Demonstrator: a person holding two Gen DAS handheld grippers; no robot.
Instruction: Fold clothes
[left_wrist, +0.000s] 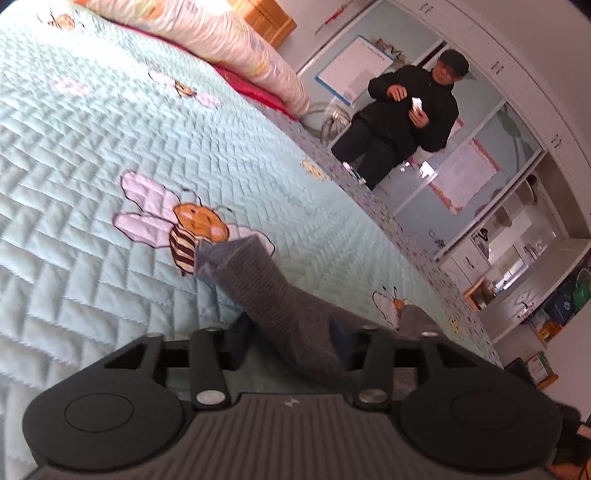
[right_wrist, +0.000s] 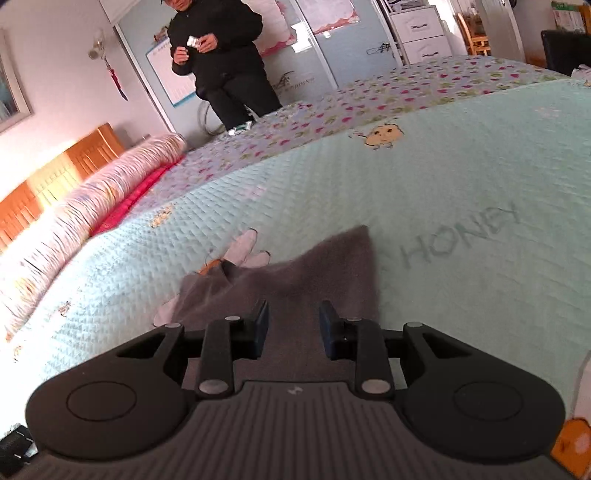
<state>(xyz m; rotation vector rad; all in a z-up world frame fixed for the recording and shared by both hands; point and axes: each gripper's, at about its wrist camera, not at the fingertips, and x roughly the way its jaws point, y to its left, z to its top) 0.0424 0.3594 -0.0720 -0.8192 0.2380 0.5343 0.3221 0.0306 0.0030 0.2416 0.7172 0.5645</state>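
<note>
A grey sock (left_wrist: 266, 291) lies on the mint quilted bedspread (left_wrist: 92, 155), its cuff end over an embroidered bee (left_wrist: 195, 225). My left gripper (left_wrist: 290, 338) is open, and the sock runs between its fingers, resting against the right finger (left_wrist: 341, 339). More grey fabric (left_wrist: 417, 317) shows just beyond that finger. In the right wrist view the grey sock (right_wrist: 314, 269) spreads flat on the bedspread (right_wrist: 443, 177). My right gripper (right_wrist: 293, 325) hovers over its near part, open, with nothing pinched between the blue pads (right_wrist: 262, 325).
A long rolled pillow (right_wrist: 85, 206) and a red cloth (right_wrist: 129, 206) lie along the wooden headboard (right_wrist: 44, 177). A person in black (right_wrist: 221, 55) stands past the bed's far edge, holding a small object. Wardrobe doors and drawers (right_wrist: 421, 33) line the wall behind.
</note>
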